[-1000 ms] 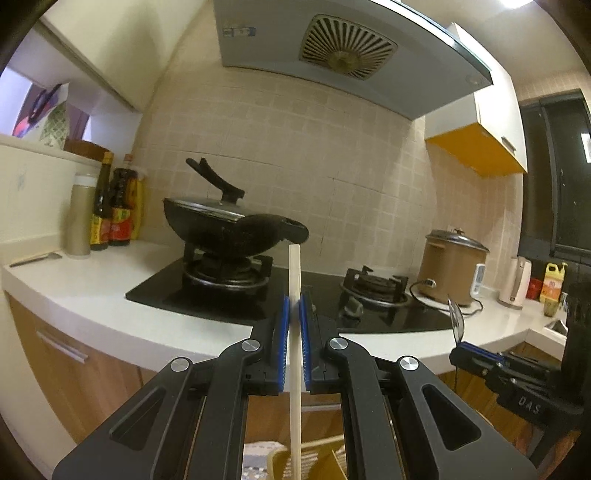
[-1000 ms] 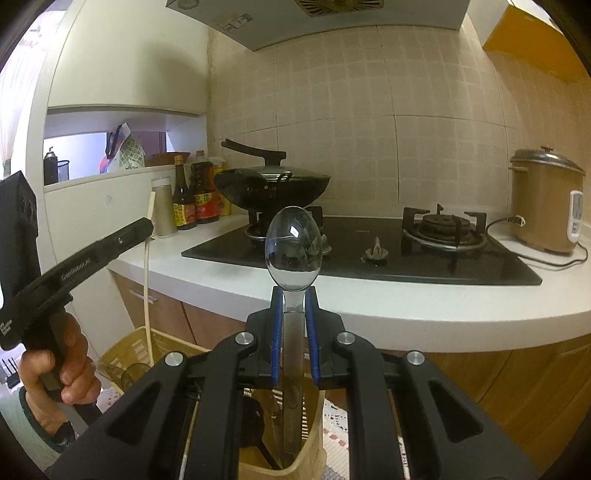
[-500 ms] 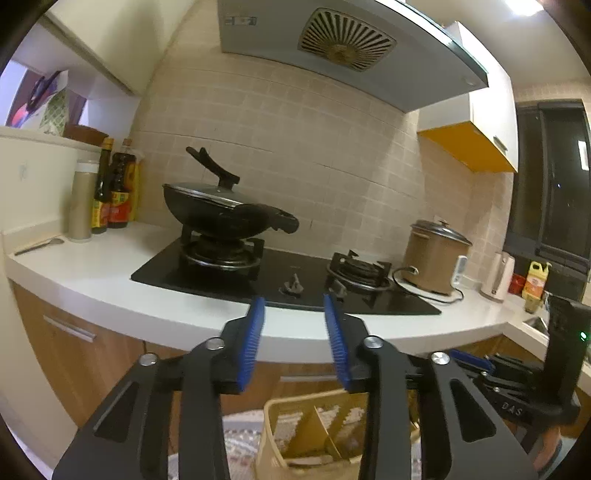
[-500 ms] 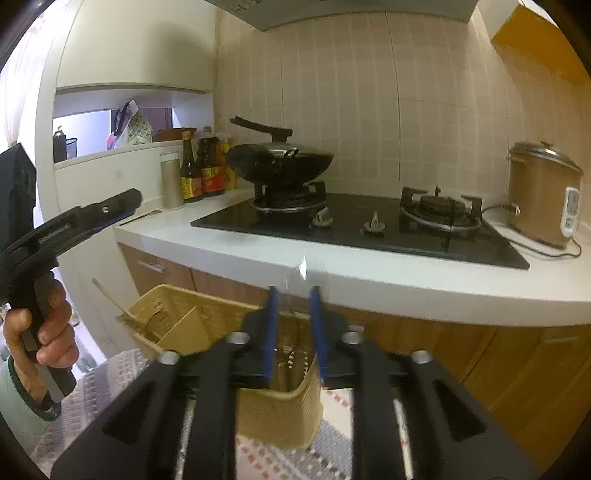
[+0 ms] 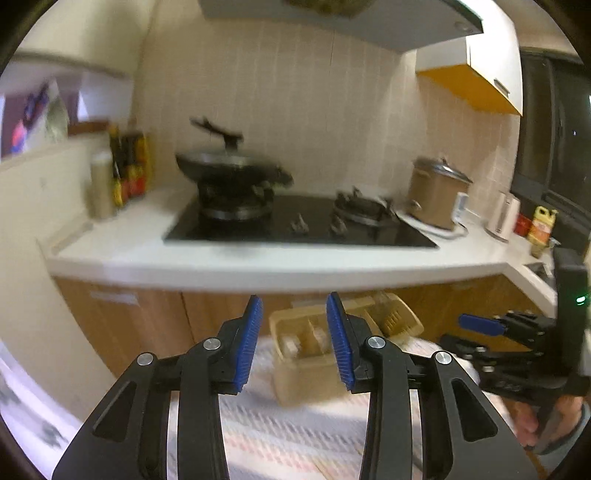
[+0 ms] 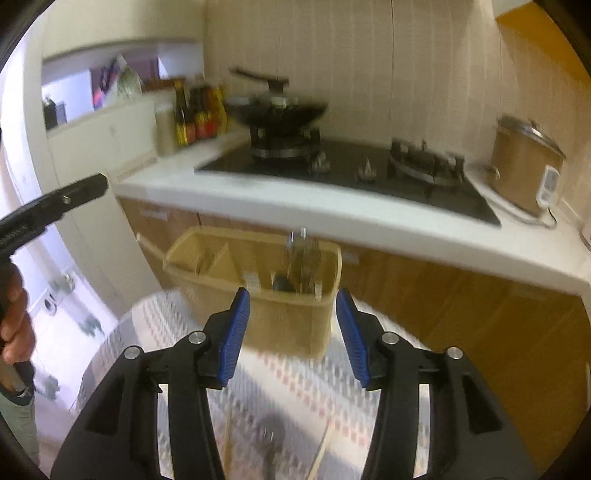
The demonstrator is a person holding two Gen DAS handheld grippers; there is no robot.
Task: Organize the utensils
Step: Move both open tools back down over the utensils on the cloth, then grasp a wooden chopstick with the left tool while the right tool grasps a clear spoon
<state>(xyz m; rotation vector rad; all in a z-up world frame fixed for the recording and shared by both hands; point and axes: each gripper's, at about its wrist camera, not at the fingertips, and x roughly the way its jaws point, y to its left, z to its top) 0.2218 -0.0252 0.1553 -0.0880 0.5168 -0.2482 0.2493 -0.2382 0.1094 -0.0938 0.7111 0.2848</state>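
A kitchen is shown, blurred in both views. A white bench (image 5: pixel 229 258) is set over wooden cabinet doors (image 6: pixel 461 306), with a black gas hob (image 6: pixel 351 173) let into it. The wall (image 5: pixel 332 122) behind is covered in pale beige tiles. A range hood (image 5: pixel 369 26) and a white and yellow wall cupboard (image 5: pixel 480 62) are mounted above. A dark window (image 5: pixel 554 133) is seen at the right.

Both grippers, left (image 5: pixel 294 341) and right (image 6: pixel 291 334), now empty, jaws just opened; chopstick and spoon released above the basket (image 6: pixel 295 325).
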